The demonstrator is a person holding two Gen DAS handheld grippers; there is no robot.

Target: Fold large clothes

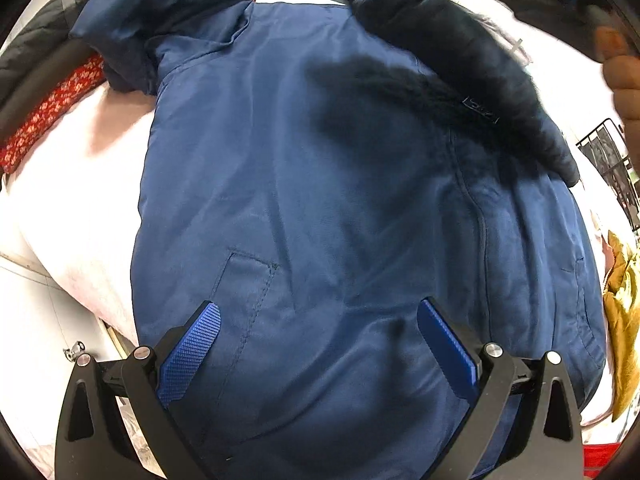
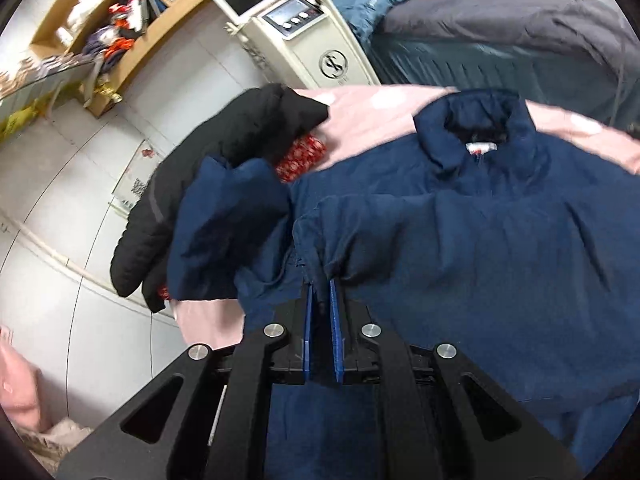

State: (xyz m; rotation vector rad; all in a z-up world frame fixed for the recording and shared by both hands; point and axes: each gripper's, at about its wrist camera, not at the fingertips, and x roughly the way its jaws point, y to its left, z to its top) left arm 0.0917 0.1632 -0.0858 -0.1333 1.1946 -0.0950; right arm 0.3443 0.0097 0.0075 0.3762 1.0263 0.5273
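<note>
Right hand-held gripper (image 2: 320, 296) clenched on a fold of the navy padded jacket (image 2: 460, 248), spread on the pink-sheeted bed (image 2: 372, 120), presumably to fold it; left hand-held gripper (image 1: 320, 332) hovers released above.

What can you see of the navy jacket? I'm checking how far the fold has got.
The navy jacket is a smooth, slightly shiny padded garment with a stand-up collar, a white neck label, a front zip seam and a stitched pocket. It lies spread front-up on pink bedding. The right gripper is shut on a bunched fold of its fabric, lifted over the body. The left gripper is open above its lower part.
</note>
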